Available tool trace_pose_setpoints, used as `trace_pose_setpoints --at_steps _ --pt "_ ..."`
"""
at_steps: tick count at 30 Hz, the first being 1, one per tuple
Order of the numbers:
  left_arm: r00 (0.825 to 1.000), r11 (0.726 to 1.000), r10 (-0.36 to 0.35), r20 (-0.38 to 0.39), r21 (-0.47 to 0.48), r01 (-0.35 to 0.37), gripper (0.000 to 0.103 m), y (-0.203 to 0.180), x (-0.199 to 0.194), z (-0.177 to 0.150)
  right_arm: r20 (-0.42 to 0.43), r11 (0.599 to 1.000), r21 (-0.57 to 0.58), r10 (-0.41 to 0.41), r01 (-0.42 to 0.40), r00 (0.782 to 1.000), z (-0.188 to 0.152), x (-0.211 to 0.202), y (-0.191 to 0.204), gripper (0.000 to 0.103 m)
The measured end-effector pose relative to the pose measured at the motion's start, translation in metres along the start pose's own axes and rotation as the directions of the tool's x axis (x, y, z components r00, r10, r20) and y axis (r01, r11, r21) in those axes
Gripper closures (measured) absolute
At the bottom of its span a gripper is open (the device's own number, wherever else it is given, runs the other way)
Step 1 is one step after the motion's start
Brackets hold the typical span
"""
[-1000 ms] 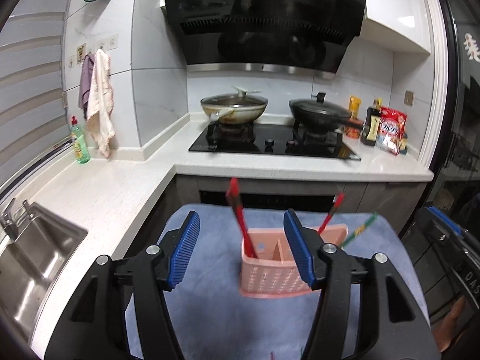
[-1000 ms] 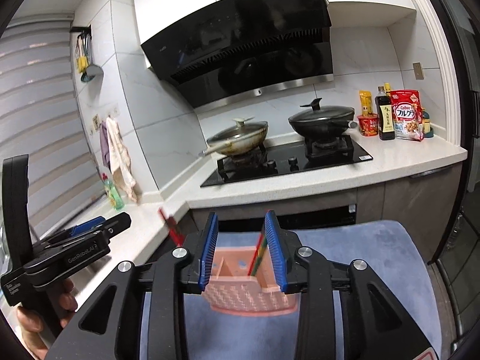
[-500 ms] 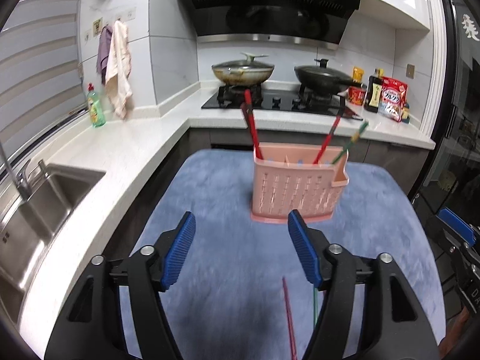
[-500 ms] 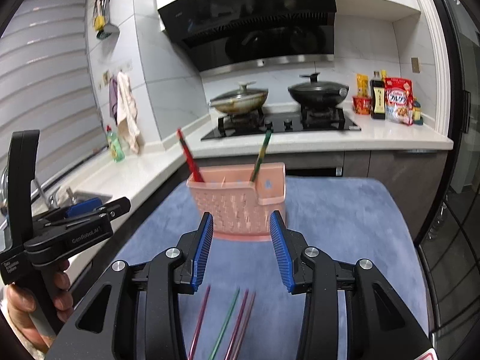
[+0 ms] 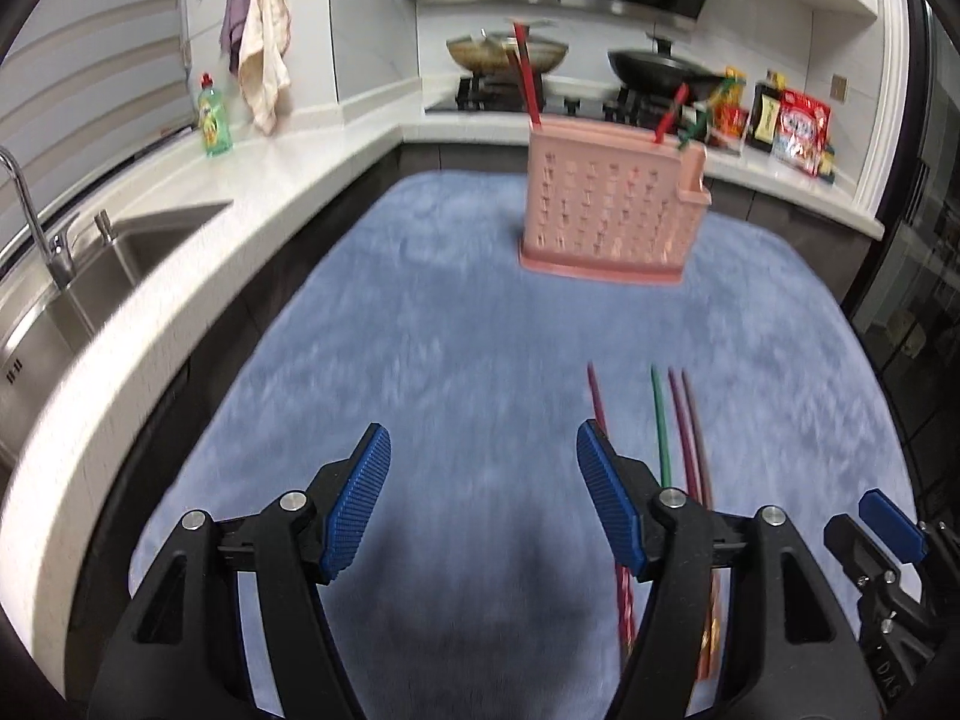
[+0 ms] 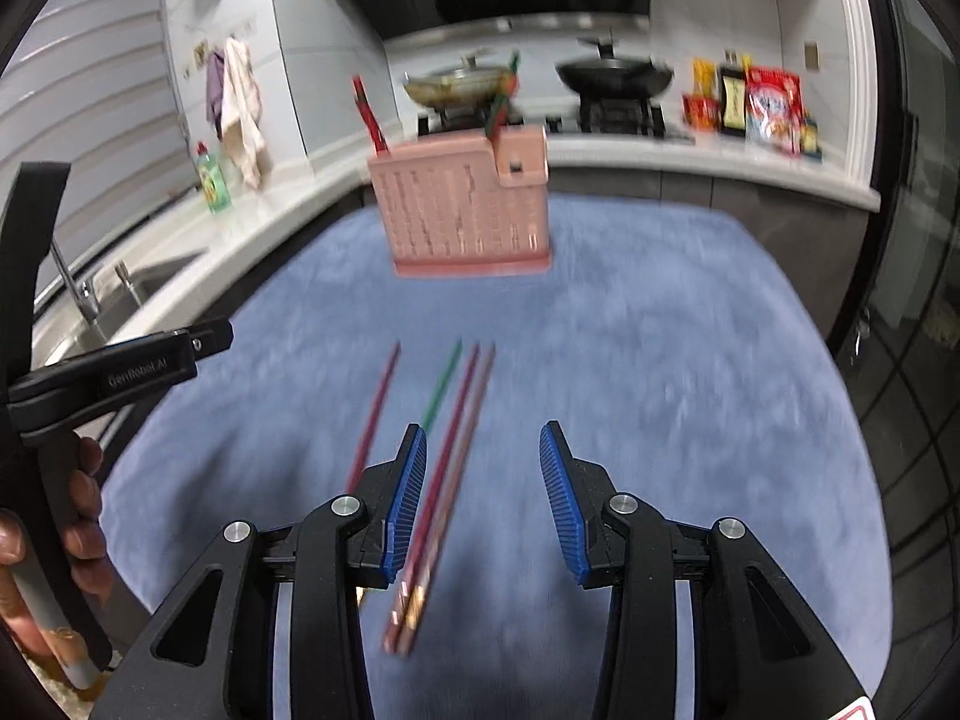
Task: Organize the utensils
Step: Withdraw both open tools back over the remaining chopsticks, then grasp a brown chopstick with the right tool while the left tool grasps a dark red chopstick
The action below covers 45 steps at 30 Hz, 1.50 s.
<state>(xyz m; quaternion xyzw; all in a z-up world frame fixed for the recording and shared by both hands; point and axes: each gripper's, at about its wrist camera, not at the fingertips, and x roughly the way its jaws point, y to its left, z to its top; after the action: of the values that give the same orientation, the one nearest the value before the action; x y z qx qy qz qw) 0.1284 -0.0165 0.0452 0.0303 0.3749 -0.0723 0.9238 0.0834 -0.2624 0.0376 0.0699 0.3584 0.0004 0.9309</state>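
Note:
A pink slotted utensil holder (image 5: 609, 204) stands at the far side of the blue mat (image 5: 450, 330); it also shows in the right wrist view (image 6: 465, 207). Red and green chopsticks stand in it (image 5: 527, 78). Several loose chopsticks lie on the mat: a red one (image 6: 375, 414), a green one (image 6: 443, 381) and a dark red pair (image 6: 456, 438). They also show in the left wrist view (image 5: 660, 420). My left gripper (image 5: 483, 495) is open and empty, left of them. My right gripper (image 6: 483, 495) is open and empty, just above the dark red pair.
A steel sink (image 5: 90, 276) and tap sit in the white counter at left, with a green soap bottle (image 5: 215, 117). A stove with two pans (image 6: 612, 75) and food packets (image 6: 771, 108) line the back counter. The left gripper's body (image 6: 114, 369) shows at the right view's left.
Both grippers have pulled back from the holder and tilted down toward the mat. The loose chopsticks have come into view, and the holder now looks farther away.

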Motion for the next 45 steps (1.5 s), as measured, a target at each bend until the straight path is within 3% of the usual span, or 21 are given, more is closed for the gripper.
trace_pose_setpoints --at_steps 14,39,43,45 --pt "0.992 1.000 -0.019 -0.124 -0.002 0.019 0.042 -0.003 0.013 -0.061 -0.101 1.000 0.008 0.018 -0.018 0.995 -0.063 0.010 0.011 0.064" --pt "0.986 0.999 -0.037 -0.162 -0.003 0.037 0.037 -0.005 0.018 -0.078 -0.130 1.000 -0.024 -0.003 0.000 0.992 -0.073 0.034 0.024 0.064" --pt "0.985 0.999 -0.042 -0.165 0.005 0.044 0.036 -0.009 0.018 -0.079 -0.116 1.000 -0.024 -0.010 0.007 0.993 -0.072 0.036 0.024 0.068" --pt "0.985 0.999 -0.047 -0.167 0.007 0.048 0.036 -0.010 0.018 -0.080 -0.107 1.000 -0.022 -0.019 0.016 0.994 -0.071 0.038 0.023 0.076"
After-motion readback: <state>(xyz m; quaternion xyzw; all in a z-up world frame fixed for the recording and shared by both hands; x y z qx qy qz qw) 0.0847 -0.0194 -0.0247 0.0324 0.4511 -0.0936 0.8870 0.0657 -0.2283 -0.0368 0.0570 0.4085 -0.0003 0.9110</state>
